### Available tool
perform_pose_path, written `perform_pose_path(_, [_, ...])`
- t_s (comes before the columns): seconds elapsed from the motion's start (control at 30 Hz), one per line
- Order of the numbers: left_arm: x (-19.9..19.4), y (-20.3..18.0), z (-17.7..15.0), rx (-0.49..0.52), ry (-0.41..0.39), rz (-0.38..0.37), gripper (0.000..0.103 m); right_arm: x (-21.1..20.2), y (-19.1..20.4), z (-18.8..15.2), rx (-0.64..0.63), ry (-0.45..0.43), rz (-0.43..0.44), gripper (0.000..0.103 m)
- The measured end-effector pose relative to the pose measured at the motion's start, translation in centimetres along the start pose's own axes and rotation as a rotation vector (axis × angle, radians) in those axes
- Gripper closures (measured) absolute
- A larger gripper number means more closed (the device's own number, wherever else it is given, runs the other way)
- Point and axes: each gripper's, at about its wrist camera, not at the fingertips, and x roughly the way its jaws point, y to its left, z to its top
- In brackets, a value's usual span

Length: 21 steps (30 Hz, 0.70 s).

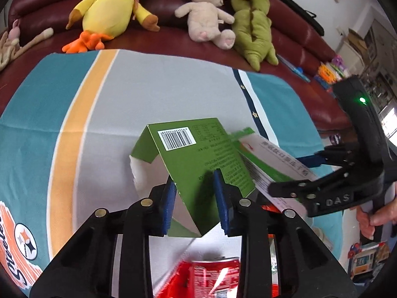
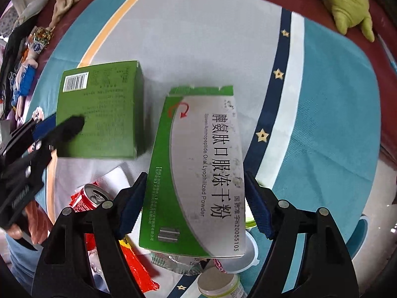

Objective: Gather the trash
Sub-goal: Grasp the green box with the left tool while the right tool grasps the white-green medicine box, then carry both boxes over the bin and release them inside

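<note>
Left gripper (image 1: 196, 198): jaws clenched on the lower edge of the green carton (image 1: 198, 154), blue pads pressing both sides of its barcode panel. The carton is opened out and tilted, centre of the left wrist view; in the right wrist view it sits at centre left.

Right gripper (image 2: 196, 206): jaws grasping the white-and-green medicine box (image 2: 198, 173), marked "Oral Lyophilized Powder", across its width. The box fills the centre of the right wrist view and lies just beside the green carton. In the left wrist view the same gripper enters from the right edge, a green light lit on its body, with a hand (image 1: 374, 218) on its handle at lower right.

Surface: a teal, grey and orange printed cloth (image 1: 124, 94) covers the table.

Remaining litter, lower part of both views: a red drinks can (image 2: 93, 196), red wrappers (image 2: 139, 268), a crumpled foil packet, a white lidded jar (image 2: 218, 285). Whether the carton rests on the cloth or is lifted clear cannot be told.

Upper edge, left wrist view: dark red sofa (image 1: 297, 42) bearing a yellow duck plush (image 1: 109, 12), a beige doll (image 1: 206, 19) and a green dinosaur plush (image 1: 253, 29).
</note>
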Motion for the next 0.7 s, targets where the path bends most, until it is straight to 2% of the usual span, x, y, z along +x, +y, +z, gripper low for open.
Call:
perform_pose_path(0.07, [0.4,-0.3,0.0,0.001,0.006,-0.011,0.071,0.5,-0.5,0.4,0.004,0.0,0.012,0.031])
perform_pose_path(0.13, [0.9,-0.4,0.1,-0.015,0.022,-0.016,0.064,0.9,-1.0,0.5,0.017,0.008,0.038,0.031])
perform_pose_path(0.23, [1.7,-0.5,0.1,-0.037,0.044,-0.04,0.063,1.3,-1.5,0.4,0.032,0.01,0.053,0.031])
perform_pose_path(0.27, [1.6,-0.8,0.0,-0.029,0.032,-0.033,0.066,1.4,-1.6,0.2,0.033,0.003,0.054,0.032])
perform_pose_path(0.4, [-0.1,-1.7,0.4,-0.033,-0.021,-0.059,0.088,0.4,-1.4,-0.7,-0.001,-0.06,0.022,0.034])
perform_pose_path(0.53, [-1.5,-2.6,0.7,-0.023,-0.054,-0.018,0.101,-2.3,-2.0,-1.4,0.018,-0.127,0.058,0.034])
perform_pose_path(0.6, [-2.0,-3.2,0.6,-0.001,-0.067,0.014,0.102,-3.1,-2.2,-1.7,0.023,-0.142,0.066,0.034])
perform_pose_path(0.7, [-2.8,-3.9,0.3,0.011,-0.074,0.021,0.102,-4.9,-3.1,-2.6,0.036,-0.176,0.081,0.034])
